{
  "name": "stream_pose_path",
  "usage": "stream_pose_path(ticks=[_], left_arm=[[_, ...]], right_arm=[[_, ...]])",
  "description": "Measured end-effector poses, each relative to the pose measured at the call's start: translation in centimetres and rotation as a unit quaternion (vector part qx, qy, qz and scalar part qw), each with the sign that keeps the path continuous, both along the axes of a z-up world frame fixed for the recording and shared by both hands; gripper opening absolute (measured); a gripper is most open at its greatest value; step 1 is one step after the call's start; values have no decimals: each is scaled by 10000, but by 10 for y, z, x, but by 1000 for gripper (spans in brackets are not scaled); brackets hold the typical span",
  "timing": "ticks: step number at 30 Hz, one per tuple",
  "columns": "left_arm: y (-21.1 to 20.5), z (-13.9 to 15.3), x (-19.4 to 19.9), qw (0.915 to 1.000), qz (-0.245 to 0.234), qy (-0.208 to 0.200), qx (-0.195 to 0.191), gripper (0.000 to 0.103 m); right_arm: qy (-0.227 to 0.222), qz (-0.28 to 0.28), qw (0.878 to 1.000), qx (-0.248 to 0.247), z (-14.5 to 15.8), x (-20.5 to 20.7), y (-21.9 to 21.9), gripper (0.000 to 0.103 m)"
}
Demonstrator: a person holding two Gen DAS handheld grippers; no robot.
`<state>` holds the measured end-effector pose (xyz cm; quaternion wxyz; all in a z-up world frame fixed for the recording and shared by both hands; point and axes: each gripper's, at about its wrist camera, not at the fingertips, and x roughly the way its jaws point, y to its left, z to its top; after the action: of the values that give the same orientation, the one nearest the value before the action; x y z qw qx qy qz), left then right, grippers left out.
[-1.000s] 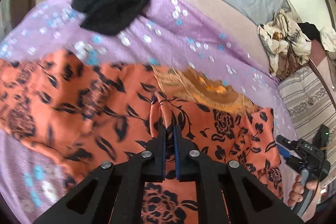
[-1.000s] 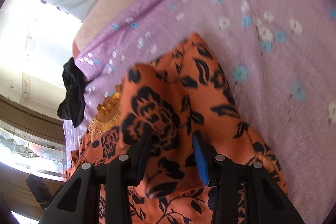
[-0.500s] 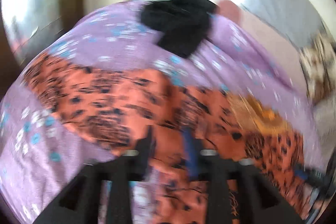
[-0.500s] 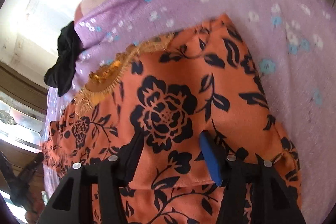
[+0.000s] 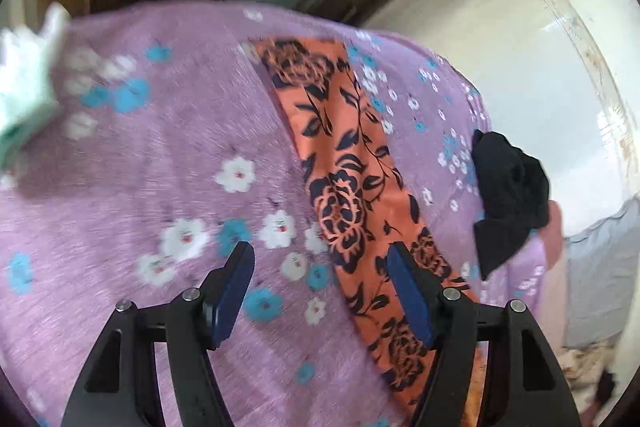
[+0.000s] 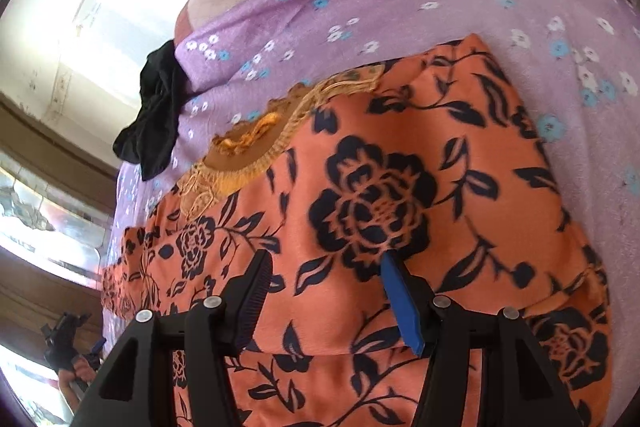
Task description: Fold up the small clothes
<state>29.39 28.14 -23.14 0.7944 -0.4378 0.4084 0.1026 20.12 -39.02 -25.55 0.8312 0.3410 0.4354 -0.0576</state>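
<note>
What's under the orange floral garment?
The orange floral garment lies on a purple flowered sheet, which shows all around its edges. A brown-and-gold embroidered piece pokes out at its far edge. Whatever is directly beneath the garment's middle is covered.

Bare purple floral sheet open to the left of the orange floral garment, black cloth bundle at the sheet's far right edge, pale green cloth blurred at far left
</note>
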Motion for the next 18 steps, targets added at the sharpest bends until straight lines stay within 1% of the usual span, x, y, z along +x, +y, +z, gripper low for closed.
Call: stream_pose_path(ticks=[3, 6, 9, 13, 14, 15, 17, 18], left_arm=[[8, -16, 14, 9986, 9, -103, -513, 70], [18, -17, 29, 9966, 204, -405, -685, 70], [27, -26, 47, 9936, 344, -592, -901, 70], [27, -26, 72, 9935, 343, -747, -791, 67], [28, -26, 74, 9939, 327, -766, -720, 56], [26, -28, 79, 9948, 279, -730, -649, 32], [24, -40, 89, 9965, 138, -518, -646, 6], [21, -40, 88, 9967, 145, -582, -551, 7]], right_arm=[[-11, 75, 10000, -32, -1, 3, 7, 60], [4, 109, 9999, -58, -3, 3, 8, 60], [23, 81, 10000, -3, -4, 3, 4, 60], [8, 35, 10000, 26, -4, 5, 2, 60], [5, 40, 10000, -6, -4, 5, 2, 60], [6, 54, 10000, -43, -4, 6, 3, 60], [7, 75, 9999, -111, -3, 6, 5, 60], [-5, 75, 9999, -150, -2, 7, 5, 60]])
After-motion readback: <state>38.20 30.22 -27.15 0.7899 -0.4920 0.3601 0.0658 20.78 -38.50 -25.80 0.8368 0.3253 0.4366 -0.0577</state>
